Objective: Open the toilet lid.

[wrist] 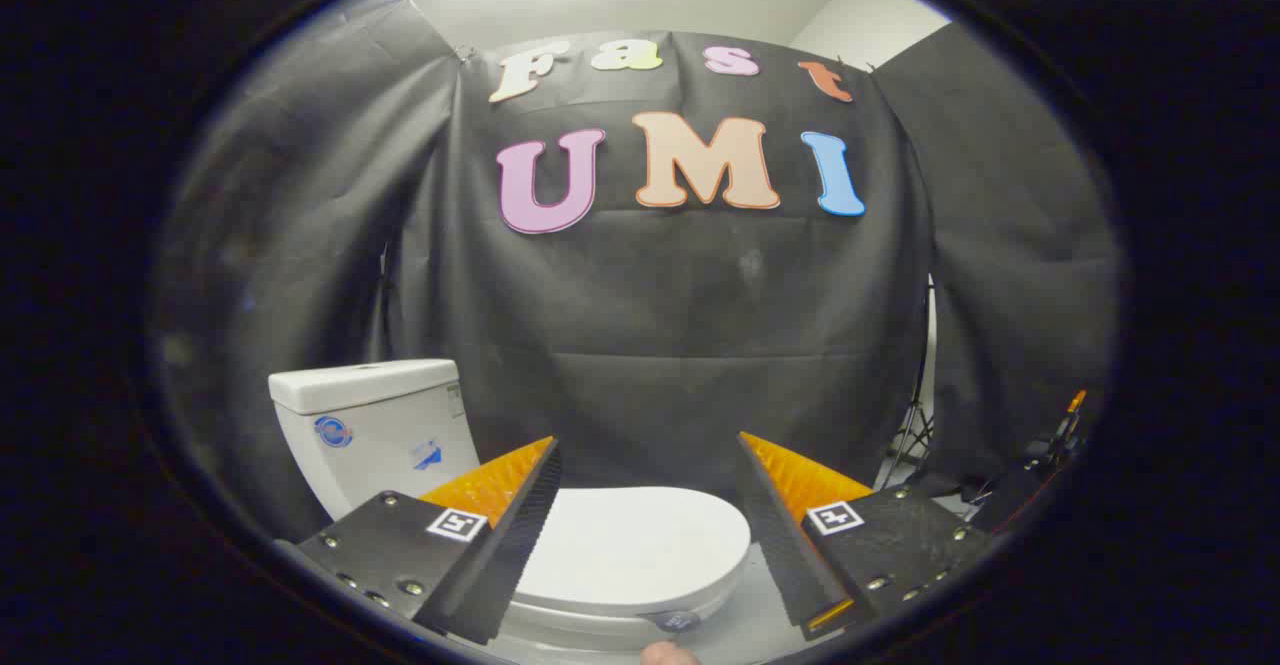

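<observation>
A white toilet stands low in front of me, its lid (630, 545) lying flat and closed over the bowl. The white tank (375, 425) rises behind it, beyond my left finger. My gripper (648, 453) hovers above the lid with its fingers wide apart and nothing between them. The lid shows through the gap between the fingers, a little below and ahead of the tips. A small dark round tag (672, 621) sits on the lid's near rim.
Black cloth walls close in the booth behind and on both sides of the toilet. A tripod stand (912, 415) and some dark gear (1040, 465) sit beyond my right finger. A fingertip (668, 655) pokes in just under the lid's near edge.
</observation>
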